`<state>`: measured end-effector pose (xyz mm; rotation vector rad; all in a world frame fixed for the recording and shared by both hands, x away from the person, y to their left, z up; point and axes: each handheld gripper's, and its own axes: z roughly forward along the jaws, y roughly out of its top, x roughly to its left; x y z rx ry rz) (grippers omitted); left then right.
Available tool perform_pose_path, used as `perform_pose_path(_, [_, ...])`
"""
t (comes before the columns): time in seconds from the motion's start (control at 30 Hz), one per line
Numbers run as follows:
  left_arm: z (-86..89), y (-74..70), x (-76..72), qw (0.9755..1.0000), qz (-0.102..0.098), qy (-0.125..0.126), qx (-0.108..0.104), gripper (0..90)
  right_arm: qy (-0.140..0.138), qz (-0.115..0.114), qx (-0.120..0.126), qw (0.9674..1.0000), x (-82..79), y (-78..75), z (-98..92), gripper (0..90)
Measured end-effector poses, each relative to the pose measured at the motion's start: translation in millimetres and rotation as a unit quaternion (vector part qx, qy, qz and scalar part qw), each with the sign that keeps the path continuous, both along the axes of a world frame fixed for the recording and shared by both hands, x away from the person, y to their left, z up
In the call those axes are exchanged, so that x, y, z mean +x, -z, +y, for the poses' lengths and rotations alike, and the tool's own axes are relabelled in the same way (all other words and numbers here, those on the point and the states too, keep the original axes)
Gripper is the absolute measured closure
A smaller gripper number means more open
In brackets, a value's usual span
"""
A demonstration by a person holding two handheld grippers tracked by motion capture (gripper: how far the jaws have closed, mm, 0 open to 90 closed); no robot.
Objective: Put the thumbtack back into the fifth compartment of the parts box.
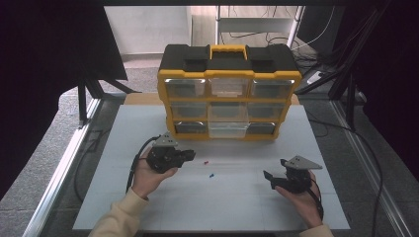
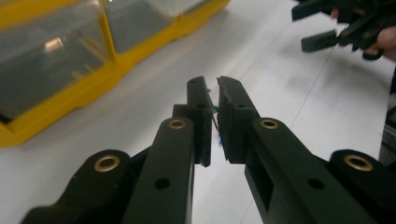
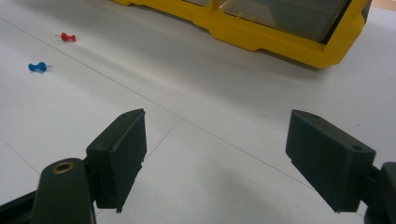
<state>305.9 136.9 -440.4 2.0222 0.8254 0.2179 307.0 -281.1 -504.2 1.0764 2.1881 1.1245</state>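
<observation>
I have the left gripper (image 2: 213, 84) nearly closed, and between its jaws there is something very small – a bit of green and a bit of blue with a thin dark pin, so I judge it is a push pin (image 2: 215, 110) clamped there, though it is too small to be sure. The right gripper (image 3: 215, 158) has its jaws wide apart and holds nothing; it waits over the bare white table (image 1: 237, 197) on my right side.

Two more pins lie loose on the table between my hands: a red pin (image 3: 67, 37) and a blue pin (image 3: 37, 67), near each other but not touching. Behind them stands the yellow organizer (image 1: 228, 94) with its clear drawers, upright, all drawers looking shut as far as I can see.

To do this step well, I think I must keep the left jaws pressed steady – the pin is thin and can slip or turn if I relax. I would move slowly toward the organizer and keep the gripper low. The right gripper should pull a drawer open first, because the left one cannot drop the pin into a shut drawer. Which drawer is the correct one, I cannot tell
</observation>
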Motion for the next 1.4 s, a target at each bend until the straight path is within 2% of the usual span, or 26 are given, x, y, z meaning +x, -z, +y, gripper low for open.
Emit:
perform_pose_path(0.13, [2.6,-8.2,-1.8,0.9999,-0.011,-0.004,-0.01,83.0,0.001,0.0,0.001,1.0,-0.1,-0.2,-0.2,20.7])
perform_pose_path(0.23, [6.6,-17.9,-3.2,0.9991,-0.014,-0.002,-0.041,83.0,0.002,0.001,0.001,1.0,0.2,0.3,-0.3,20.7])
perform_pose_path(0.6, [9.4,-35.5,-4.1,0.998,-0.047,-0.014,-0.04,83.0,0.002,0.002,0.002,1.0,-0.4,0.6,-1.8,20.8])
perform_pose_path(0.67, [10.6,-41.1,-3.8,0.9974,-0.053,-0.013,-0.046,83.0,0.004,0.003,0.004,1.0,-0.3,0.5,-2.1,20.8])
perform_pose_path(0.77, [11.4,-44.5,-3.0,0.9972,-0.057,-0.012,-0.047,83.0,0.007,0.005,0.007,0.9999,0.3,0.7,-2.2,20.7])
perform_pose_path(0.83, [10.8,-46.8,-2.0,0.9968,-0.062,-0.015,-0.049,83.0,0.004,0.002,0.0,1.0,0.2,0.8,-1.8,20.8])
perform_pose_path(0.93, [9.7,-49.3,0.7,0.9964,-0.061,-0.015,-0.057,83.0,0.007,0.002,0.001,1.0,0.1,0.5,-1.6,20.8])
perform_pose_path(1.07, [10.8,-53.0,2.3,0.9951,-0.071,-0.017,-0.067,83.0,0.005,0.005,0.004,1.0,0.5,0.7,-2.0,20.8])
perform_pose_path(1.1, [11.7,-54.9,3.5,0.9944,-0.072,-0.019,-0.076,83.0,0.005,0.003,0.004,1.0,0.5,0.3,-2.2,20.8])
perform_pose_path(1.2, [11.8,-57.9,6.3,0.994,-0.069,-0.017,-0.083,83.0,0.005,0.002,0.006,1.0,0.5,0.4,-2.1,20.8])
perform_pose_path(1.4, [7.7,-68.6,12.9,0.9935,-0.079,-0.017,-0.081,83.0,0.006,0.003,-0.001,1.0,0.9,0.7,-1.3,20.8])
